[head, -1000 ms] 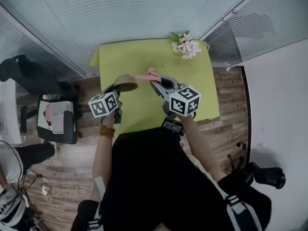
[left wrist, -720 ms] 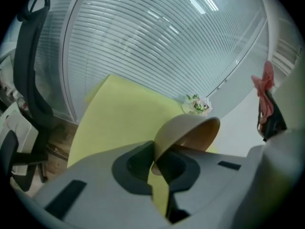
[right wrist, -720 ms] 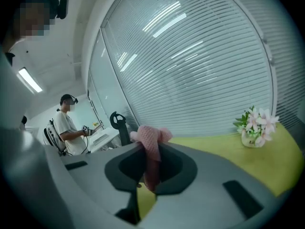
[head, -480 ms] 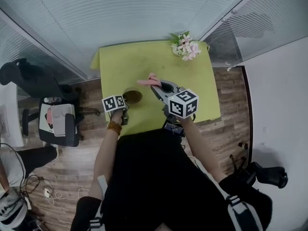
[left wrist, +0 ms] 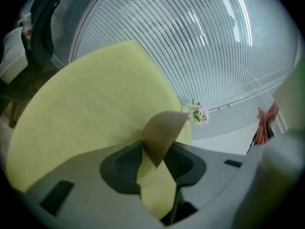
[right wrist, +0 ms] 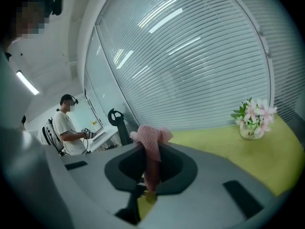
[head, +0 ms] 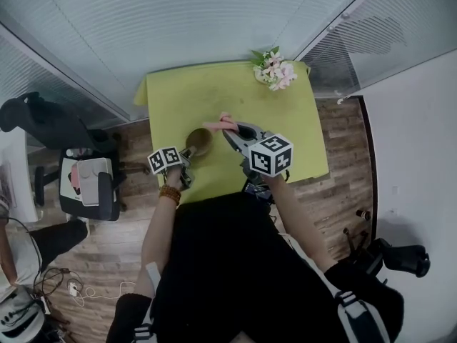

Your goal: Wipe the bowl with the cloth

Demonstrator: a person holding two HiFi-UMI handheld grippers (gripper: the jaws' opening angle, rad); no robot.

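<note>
Item one: your left gripper (left wrist: 159, 151), low over the near left part of the yellow-green table (head: 285, 134). Its jaws are opening, and a clear gap of tabletop shows between them. The rim of the brown bowl (left wrist: 164, 128) stands in that gap, and the pads no longer press on it. Item two: the bowl itself. From the head view it sits on the table with its mouth up, just ahead of your left jaws and toward the table's front left. Item three: your right gripper (right wrist: 151, 171), jaws closed tight on the pink cloth (right wrist: 151, 137). The cloth runs up between the pads and bunches in a loose fold above the tips. From the head view you hold it over the table just to the right of the bowl; whether cloth and bowl touch cannot be told. Item four: a small pot of pink and white flowers (head: 275, 68) at the table's far right corner, well apart from both grippers. Item five: surroundings. A glass wall with slatted blinds (head: 178, 20) stands behind the table, with wood flooring (head: 107, 241) below. A black office chair (head: 43, 120) stands off the table's left side. In your right gripper view, a person in a white shirt (right wrist: 66, 125) stands in the background.
</note>
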